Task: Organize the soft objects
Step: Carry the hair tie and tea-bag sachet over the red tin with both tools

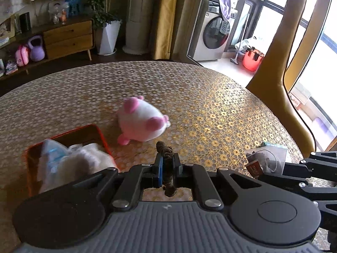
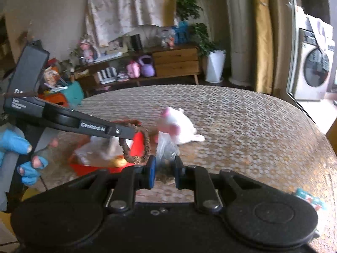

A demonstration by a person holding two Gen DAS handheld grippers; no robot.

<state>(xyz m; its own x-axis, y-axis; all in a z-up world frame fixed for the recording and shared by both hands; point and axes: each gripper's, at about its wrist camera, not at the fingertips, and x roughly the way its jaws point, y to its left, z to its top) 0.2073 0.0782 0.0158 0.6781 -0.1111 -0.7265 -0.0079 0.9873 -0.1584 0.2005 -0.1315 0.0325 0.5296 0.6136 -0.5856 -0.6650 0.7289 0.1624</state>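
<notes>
Tray (image 1: pixel 101 136): red, on the bench at near left; it holds white and pale blue soft items (image 1: pixel 69 160), blurred in both views.
Left hand-held gripper (image 1: pixel 167 168): jaws together, clamped on a brown braided loop (image 1: pixel 167 154). In the right wrist view this gripper (image 2: pixel 126 135) hangs above the tray (image 2: pixel 138 145), with the loop (image 2: pixel 145 145) dangling from its tip.
Person's hand (image 2: pixel 27 154): in a blue fingerless glove, wrapped round the left gripper's grip at far left of the right wrist view.
Plush (image 1: pixel 141 121): white with pink ears and feet, lying on its side on the bench, just right of and beyond the tray, apart from both grippers. In the right wrist view the plush (image 2: pixel 179 126) lies past the bag.
Right hand-held gripper (image 2: pixel 165 168): jaws nearly together, clamped on a clear plastic bag (image 2: pixel 166 147) with dark contents; what the contents are cannot be told. In the left wrist view it enters from the right edge (image 1: pixel 261 176), with the bag (image 1: pixel 267 160) and a red tag at its tip.
Bench (image 1: pixel 210 105): round, covered with a gold and white honeycomb cloth.
Packet (image 2: pixel 309 198): small, teal and red, on the bench at near right.
</notes>
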